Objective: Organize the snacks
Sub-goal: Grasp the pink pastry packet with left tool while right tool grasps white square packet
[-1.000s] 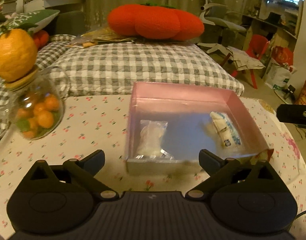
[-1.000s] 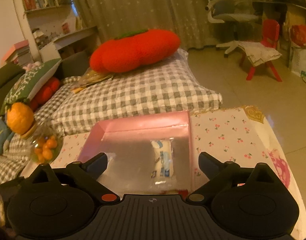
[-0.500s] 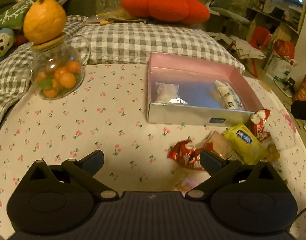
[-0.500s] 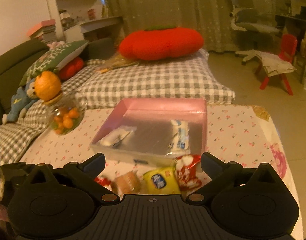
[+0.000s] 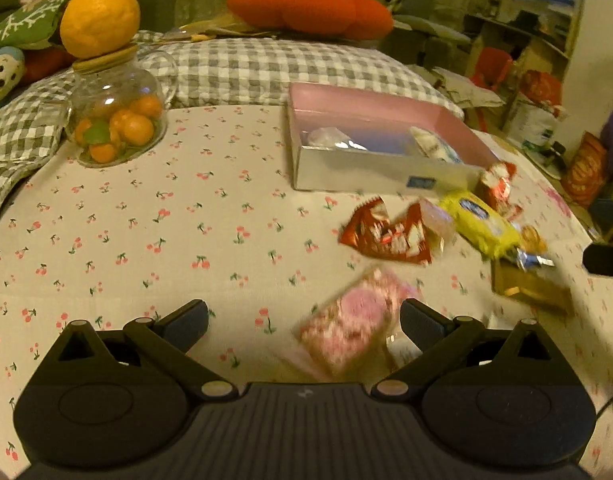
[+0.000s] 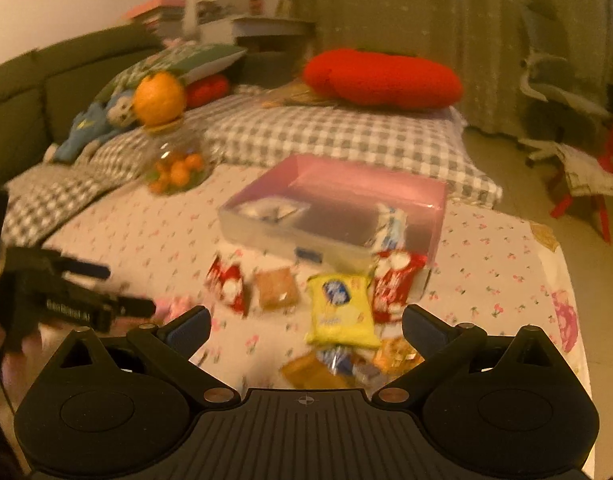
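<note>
A pink-lined box [image 5: 370,98] [image 6: 406,184] sits on the cherry-print tablecloth and holds a clear packet [image 5: 326,138] and a white-blue packet [image 5: 434,146]. In front of it lie loose snacks: a red packet [image 5: 386,232], a yellow packet [image 5: 480,222] [image 6: 340,304], a second red packet [image 6: 394,280], a brown one [image 5: 530,286] and a pink packet [image 5: 354,326]. My left gripper [image 5: 304,318] is open, with the pink packet between its fingers on the table. My right gripper [image 6: 304,322] is open and empty above the snack pile.
A glass jar of small oranges [image 5: 116,120] with a big orange on its lid [image 5: 100,18] stands at the table's left. A checked cushion [image 5: 274,68] and red pillow [image 5: 310,6] lie behind the box. The table edge drops off at right [image 6: 566,280].
Both grippers have pulled back from over the box toward the near side of the table. The loose snacks in front of the box have come into view. Both stay open.
</note>
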`<state>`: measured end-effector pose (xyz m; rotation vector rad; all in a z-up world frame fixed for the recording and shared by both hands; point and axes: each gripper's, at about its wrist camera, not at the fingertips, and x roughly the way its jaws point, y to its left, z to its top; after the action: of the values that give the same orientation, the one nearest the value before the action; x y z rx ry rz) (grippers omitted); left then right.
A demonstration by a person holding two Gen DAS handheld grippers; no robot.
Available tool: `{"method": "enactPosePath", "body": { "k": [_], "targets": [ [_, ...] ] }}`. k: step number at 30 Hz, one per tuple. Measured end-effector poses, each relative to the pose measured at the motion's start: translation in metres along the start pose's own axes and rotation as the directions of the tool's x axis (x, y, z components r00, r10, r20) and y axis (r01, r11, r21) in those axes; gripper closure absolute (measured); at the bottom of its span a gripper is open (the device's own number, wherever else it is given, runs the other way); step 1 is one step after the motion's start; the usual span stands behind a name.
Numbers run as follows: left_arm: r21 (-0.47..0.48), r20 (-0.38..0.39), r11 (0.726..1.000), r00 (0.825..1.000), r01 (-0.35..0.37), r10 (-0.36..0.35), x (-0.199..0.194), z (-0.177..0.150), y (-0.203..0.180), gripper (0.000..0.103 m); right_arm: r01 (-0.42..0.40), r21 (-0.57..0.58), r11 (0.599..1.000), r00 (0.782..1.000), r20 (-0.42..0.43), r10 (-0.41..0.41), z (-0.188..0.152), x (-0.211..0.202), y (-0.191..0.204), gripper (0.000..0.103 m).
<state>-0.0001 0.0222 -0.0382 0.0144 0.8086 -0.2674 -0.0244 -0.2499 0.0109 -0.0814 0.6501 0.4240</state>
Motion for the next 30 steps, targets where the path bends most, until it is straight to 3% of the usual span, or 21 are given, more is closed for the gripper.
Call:
{"method": "enactPosePath", "body": {
  "k": [9, 15, 23, 30],
  "targets": [
    [0.097, 0.017, 0.992, 0.996, 0.082, -0.084, -0.004, -0.016, -0.004, 0.001, -0.124, -0.072, 0.990, 0.989, -0.094, 0.117, -0.039, -0.002, 0.018, 0.000],
    [0.152, 0.001, 0.979, 0.991, 0.132, -0.134, 0.006, -0.019, -0.004, 0.001, -0.227, -0.054, 0.972, 0.961, -0.174, 0.215, -0.048, 0.008, 0.030, 0.000],
    [0.131, -0.002, 0.978, 0.987, 0.162, -0.163, 0.024, -0.013, 0.003, 0.003, -0.191, -0.094, 0.977, 0.952, -0.262, 0.161, -0.062, 0.028, 0.037, 0.000],
    [0.127, 0.014, 0.980, 0.988, 0.151, -0.154, 0.028, -0.009, 0.004, 0.011, -0.173, -0.137, 0.975, 0.958, -0.254, 0.134, -0.064, 0.032, 0.041, 0.000]
  ]
}}
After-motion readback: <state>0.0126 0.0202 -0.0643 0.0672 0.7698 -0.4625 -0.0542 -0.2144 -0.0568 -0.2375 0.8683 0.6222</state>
